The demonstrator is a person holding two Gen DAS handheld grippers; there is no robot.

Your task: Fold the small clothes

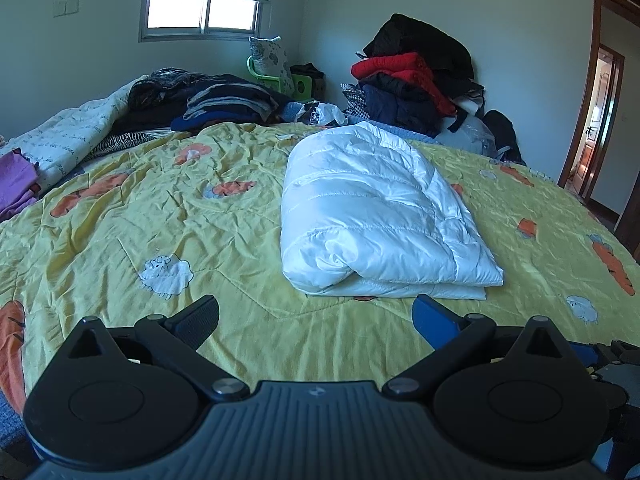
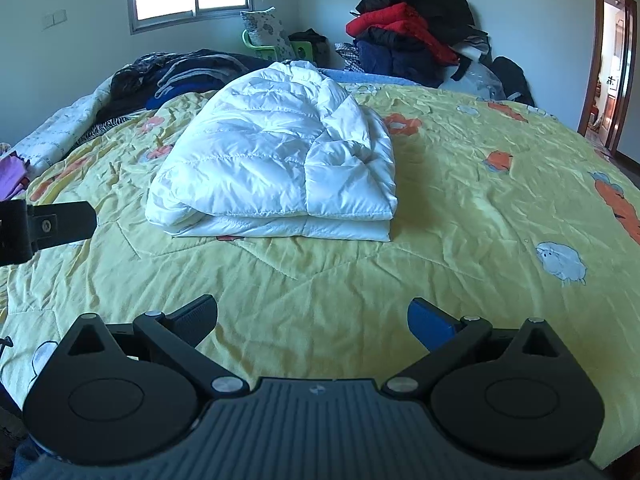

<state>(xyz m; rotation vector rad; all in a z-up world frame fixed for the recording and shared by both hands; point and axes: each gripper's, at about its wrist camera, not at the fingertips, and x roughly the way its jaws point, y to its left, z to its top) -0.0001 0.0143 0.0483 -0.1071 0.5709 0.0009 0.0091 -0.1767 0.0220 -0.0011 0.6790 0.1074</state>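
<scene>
A white quilted puffer jacket (image 1: 372,208) lies folded in a thick bundle on the yellow patterned bedspread (image 1: 200,216). It also shows in the right wrist view (image 2: 276,160), left of centre. My left gripper (image 1: 316,316) is open and empty, held just short of the jacket's near edge. My right gripper (image 2: 312,316) is open and empty, further back from the jacket over the bedspread (image 2: 460,200). The left gripper's finger (image 2: 60,224) pokes in at the left edge of the right wrist view.
A tall pile of dark and red coats (image 1: 416,76) stands at the far right of the bed. Folded dark clothes (image 1: 224,104) and a pale quilt (image 1: 68,136) lie at the far left. Purple cloth (image 1: 16,184) sits at the left edge. A doorway (image 1: 600,120) opens on the right.
</scene>
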